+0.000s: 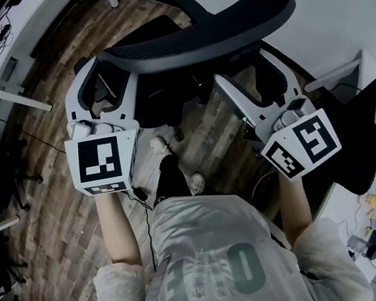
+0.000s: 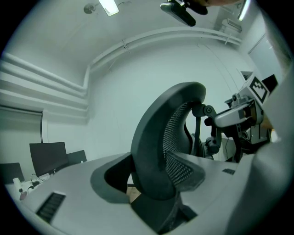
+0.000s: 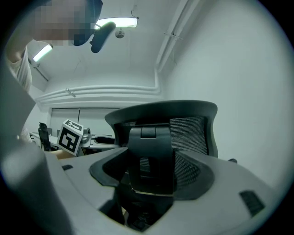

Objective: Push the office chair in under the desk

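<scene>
Black office chair [image 1: 223,21] lies broadside just ahead; my left hand-held gripper [image 1: 109,79], spread, straddles its edge, right hand-held gripper [image 1: 242,70] equally spread.

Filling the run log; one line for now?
left gripper open, astride chair back | right gripper open, astride chair back

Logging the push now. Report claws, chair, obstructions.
Left claw open astride the office chair backrest edge. Right claw open around its rear spine. Chair upright on wood floor. Floor beyond it hidden; no blocker seen.
</scene>
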Motion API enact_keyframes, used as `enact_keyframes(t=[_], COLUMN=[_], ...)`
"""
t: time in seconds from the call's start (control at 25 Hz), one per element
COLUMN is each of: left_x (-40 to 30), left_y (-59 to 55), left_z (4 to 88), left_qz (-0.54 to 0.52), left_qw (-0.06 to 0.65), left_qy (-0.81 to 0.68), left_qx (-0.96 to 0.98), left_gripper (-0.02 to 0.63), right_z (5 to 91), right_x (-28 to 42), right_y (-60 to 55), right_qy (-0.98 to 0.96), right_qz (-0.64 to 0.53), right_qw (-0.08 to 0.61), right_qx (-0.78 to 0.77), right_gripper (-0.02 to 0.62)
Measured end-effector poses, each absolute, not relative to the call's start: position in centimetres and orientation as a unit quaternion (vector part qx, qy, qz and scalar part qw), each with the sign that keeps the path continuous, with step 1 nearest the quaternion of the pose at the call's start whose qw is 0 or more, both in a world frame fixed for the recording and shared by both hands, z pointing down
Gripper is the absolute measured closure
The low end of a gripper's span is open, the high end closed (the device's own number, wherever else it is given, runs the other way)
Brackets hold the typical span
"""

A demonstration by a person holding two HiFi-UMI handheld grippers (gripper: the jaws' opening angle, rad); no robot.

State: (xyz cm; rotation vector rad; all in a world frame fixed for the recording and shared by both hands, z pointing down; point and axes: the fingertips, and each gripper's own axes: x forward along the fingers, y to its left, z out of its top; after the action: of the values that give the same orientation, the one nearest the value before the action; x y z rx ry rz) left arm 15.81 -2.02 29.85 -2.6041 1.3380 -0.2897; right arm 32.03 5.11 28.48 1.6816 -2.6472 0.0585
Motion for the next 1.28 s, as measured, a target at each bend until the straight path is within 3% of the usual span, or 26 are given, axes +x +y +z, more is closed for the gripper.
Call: enact_keyframes(t=[1.28], left_x=[0.7], left_y=[-39.9], left_z=[30.9], left_qz=[-0.103], left_qw=[0.092], left_qy=[0.526], left_qx=[-0.839], left_gripper=[0.362], right_z=[29.8], right_x=[17.6], right_y=[-34.5], right_qy=[-0.877], right_qz=[0.009], right_qw=[0.026], right_qx=[0.48], right_gripper=[0.307])
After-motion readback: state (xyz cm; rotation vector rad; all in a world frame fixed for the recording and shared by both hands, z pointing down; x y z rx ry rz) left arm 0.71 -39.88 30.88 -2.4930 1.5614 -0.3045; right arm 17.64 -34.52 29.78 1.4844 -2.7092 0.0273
